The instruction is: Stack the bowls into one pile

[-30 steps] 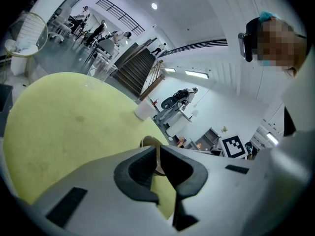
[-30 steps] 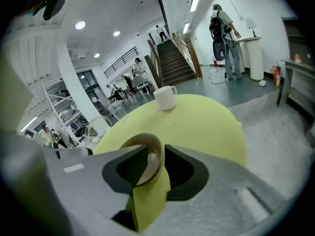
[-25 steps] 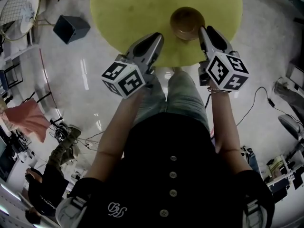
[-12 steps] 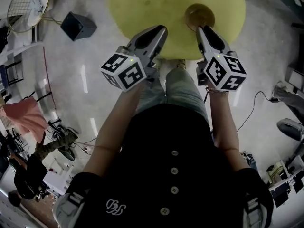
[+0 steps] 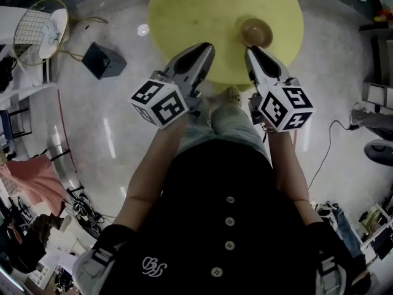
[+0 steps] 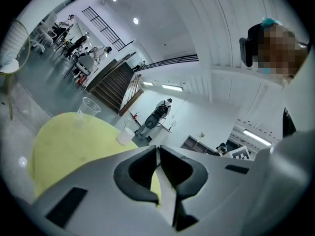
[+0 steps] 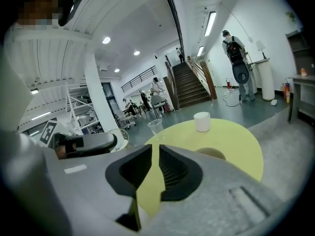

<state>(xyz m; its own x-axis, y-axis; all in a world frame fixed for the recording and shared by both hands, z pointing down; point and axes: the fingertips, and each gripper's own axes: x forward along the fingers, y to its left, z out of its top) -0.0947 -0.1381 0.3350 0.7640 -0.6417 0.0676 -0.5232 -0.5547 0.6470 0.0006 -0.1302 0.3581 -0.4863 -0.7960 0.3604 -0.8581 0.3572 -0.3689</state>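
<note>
Grey jaws of the left gripper [image 5: 204,48] are pressed together on nothing; the right gripper [image 5: 250,51] is empty too, jaws all but touching. Both hang over the near edge of the yellow table [image 5: 196,17]. Just beyond the right one the brown bowls [image 5: 256,32] sit as one pile with no loose bowl in sight, so stacking looks finished

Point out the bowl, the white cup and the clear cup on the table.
bowl [image 5: 256,32]: head view, on its hollow inside.
white cup [image 7: 202,122]: right gripper view, on its side wall.
clear cup [image 6: 86,108]: left gripper view, on its side wall.
</note>
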